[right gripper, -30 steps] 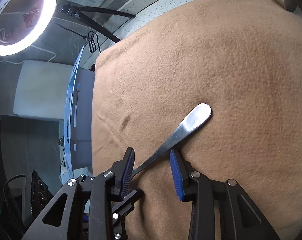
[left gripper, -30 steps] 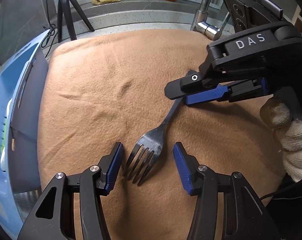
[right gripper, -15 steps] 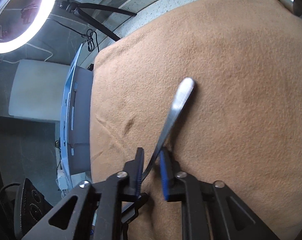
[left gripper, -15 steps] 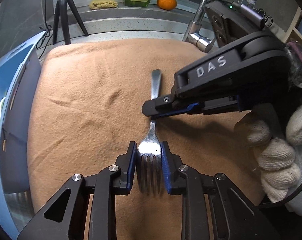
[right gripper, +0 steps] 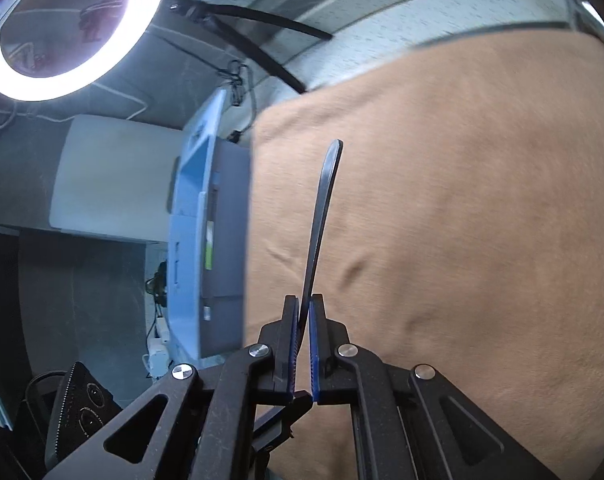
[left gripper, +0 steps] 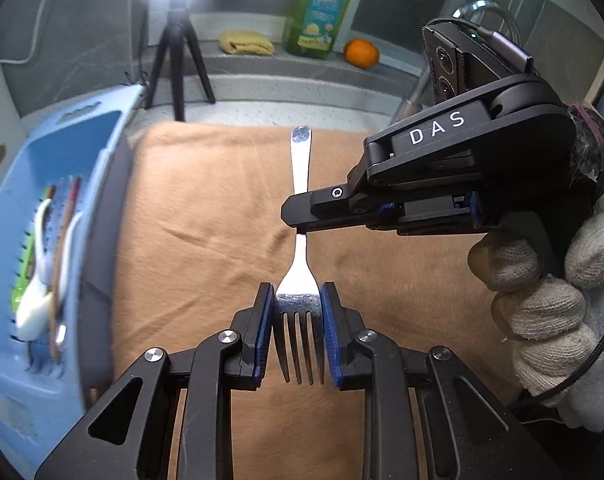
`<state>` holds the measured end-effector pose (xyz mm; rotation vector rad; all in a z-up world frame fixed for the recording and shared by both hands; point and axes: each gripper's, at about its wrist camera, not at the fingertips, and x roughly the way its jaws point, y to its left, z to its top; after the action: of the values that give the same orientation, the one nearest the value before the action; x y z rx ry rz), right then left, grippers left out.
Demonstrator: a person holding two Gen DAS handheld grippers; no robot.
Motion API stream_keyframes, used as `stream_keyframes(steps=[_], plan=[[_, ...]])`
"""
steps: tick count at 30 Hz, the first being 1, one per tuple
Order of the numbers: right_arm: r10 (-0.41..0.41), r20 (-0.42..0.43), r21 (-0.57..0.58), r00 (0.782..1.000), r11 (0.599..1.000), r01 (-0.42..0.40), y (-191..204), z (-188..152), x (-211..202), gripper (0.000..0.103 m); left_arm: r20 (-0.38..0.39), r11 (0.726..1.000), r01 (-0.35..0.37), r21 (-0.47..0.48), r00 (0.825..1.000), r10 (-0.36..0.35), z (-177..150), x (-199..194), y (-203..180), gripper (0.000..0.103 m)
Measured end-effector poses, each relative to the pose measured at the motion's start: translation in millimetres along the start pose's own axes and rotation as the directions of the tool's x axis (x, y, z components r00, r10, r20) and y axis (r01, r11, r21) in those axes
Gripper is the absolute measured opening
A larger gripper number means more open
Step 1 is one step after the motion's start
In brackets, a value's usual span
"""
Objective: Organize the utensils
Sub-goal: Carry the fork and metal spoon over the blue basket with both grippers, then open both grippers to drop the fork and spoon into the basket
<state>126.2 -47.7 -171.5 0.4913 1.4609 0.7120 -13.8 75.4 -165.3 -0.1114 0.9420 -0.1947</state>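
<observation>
A metal fork (left gripper: 299,264) is held above the tan cloth (left gripper: 205,240) by both grippers. My left gripper (left gripper: 296,304) is shut on the fork's head, tines pointing back toward the camera. My right gripper (left gripper: 297,216) comes in from the right and is shut on the middle of the handle. In the right wrist view the handle (right gripper: 322,208) stands up edge-on from the shut right gripper (right gripper: 304,312). A blue utensil basket (left gripper: 41,248) at the left holds white spoons, chopsticks and other utensils.
A tripod (left gripper: 177,60) with a ring light stands behind the cloth. A green bottle (left gripper: 320,8), an orange (left gripper: 362,53) and a yellow sponge (left gripper: 245,42) sit on the back ledge. A faucet (left gripper: 418,92) is at the back right.
Both grippers closed on the fork, the left on its head and the right on its handle. The fork turned straight and rose off the cloth, and the view tilted up.
</observation>
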Motion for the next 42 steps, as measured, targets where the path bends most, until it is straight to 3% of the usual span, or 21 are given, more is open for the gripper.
stream_keyframes(steps=[12,23,33,42], plan=[[0.058,-0.058,-0.131,0.997,0.989,-0.065,98,16,58,0.003,0.056,0.993,-0.097,-0.073,0.993,0.101,4,-44,82,0.022],[0.031,-0.11,-0.174,0.993,0.984,-0.049,127,22,109,0.003,-0.001,0.979,-0.134,-0.151,0.991,0.135,0,-42,140,0.019],[-0.043,-0.123,-0.205,0.991,0.979,0.017,128,29,126,0.006,-0.056,0.977,-0.139,-0.159,0.99,0.131,2,-28,144,0.019],[-0.031,-0.095,-0.271,0.995,0.963,0.004,138,36,114,0.007,-0.052,0.974,-0.15,-0.172,0.988,0.143,6,-32,141,0.019]])
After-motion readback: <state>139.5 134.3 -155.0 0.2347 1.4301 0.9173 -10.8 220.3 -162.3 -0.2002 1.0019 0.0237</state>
